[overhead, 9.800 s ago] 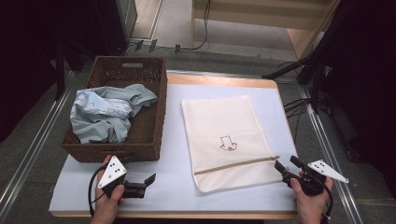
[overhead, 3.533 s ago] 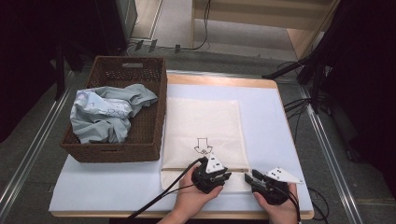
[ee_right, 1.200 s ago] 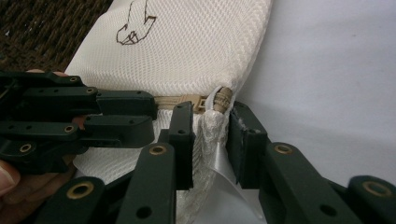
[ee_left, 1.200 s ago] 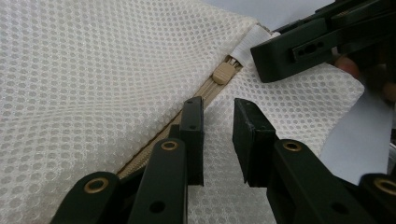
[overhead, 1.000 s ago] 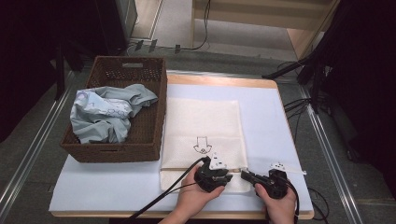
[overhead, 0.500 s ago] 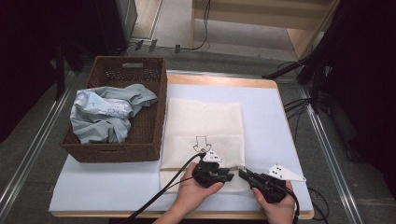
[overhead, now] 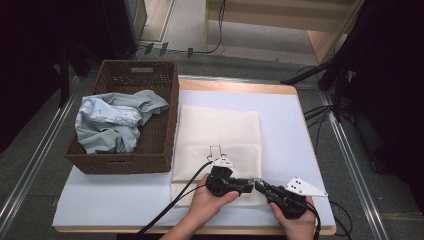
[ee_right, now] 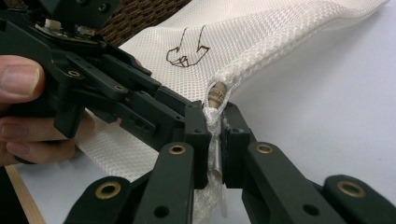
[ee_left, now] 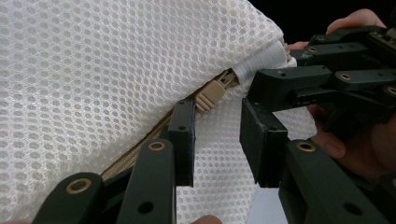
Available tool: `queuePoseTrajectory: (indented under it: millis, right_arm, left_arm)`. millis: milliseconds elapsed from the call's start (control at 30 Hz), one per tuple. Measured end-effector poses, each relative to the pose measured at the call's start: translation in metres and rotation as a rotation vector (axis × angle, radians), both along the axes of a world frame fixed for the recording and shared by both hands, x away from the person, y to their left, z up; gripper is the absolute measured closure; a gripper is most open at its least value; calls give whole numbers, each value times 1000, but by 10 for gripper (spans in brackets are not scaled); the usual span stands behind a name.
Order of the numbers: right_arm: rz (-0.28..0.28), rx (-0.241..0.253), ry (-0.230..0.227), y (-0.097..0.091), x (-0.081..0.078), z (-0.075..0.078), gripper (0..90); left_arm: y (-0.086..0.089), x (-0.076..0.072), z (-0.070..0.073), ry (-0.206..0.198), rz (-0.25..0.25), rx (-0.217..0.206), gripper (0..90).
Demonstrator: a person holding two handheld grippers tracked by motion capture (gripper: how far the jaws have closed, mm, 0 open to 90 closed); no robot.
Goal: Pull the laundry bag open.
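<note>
Now right gripper clamps mesh bag corner; left gripper opening, zip pull betw. jaws.

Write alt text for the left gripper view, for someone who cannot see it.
Two black fingers of the left gripper stand open around the beige plastic zipper pull of a white mesh laundry bag, their gap having just widened. At upper right, the right gripper, held in a hand, clamps the bag's corner.
</note>
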State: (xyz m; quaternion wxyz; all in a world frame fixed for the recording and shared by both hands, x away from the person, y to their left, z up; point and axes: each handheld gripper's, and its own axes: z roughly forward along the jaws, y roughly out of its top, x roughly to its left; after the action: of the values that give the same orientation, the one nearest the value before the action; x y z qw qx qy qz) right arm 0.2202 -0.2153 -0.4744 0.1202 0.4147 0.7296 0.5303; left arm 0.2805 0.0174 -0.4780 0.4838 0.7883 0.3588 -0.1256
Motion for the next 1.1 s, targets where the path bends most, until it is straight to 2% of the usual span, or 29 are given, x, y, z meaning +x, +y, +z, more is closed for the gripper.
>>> queuePoseTrajectory:
  millis: [267, 433, 533, 600, 700, 767, 867, 1000, 1100]
  right_arm:
    - [-9, 2, -3, -2, 0, 0, 849]
    - [-6, -2, 2, 0, 0, -1, 849]
    - [-2, -1, -2, 0, 0, -2, 849]
    - [-3, -2, 6, 0, 0, -2, 849]
    - [-3, -3, 17, 0, 1, -3, 845]
    - [-11, 5, 28, 0, 1, -3, 833]
    - [-41, 16, 33, 1, 0, -2, 783]
    - [-54, 31, 52, 1, 0, -2, 826]
    - [-56, 4, 49, 4, -1, 0, 853]
  left_arm:
    - [7, 2, 1, 18, 4, -56, 733]
    - [8, 4, 0, 62, 0, -111, 800]
    - [8, 4, 0, 60, 21, -102, 850]
    - [8, 5, 0, 71, 17, -109, 865]
    - [7, 4, 0, 61, 19, -87, 879]
    - [7, 3, 0, 47, 14, -78, 880]
    - [6, 3, 0, 52, 9, -72, 882]
    - [5, 0, 1, 35, 12, -49, 882]
    - [5, -1, 1, 25, 15, -33, 883]
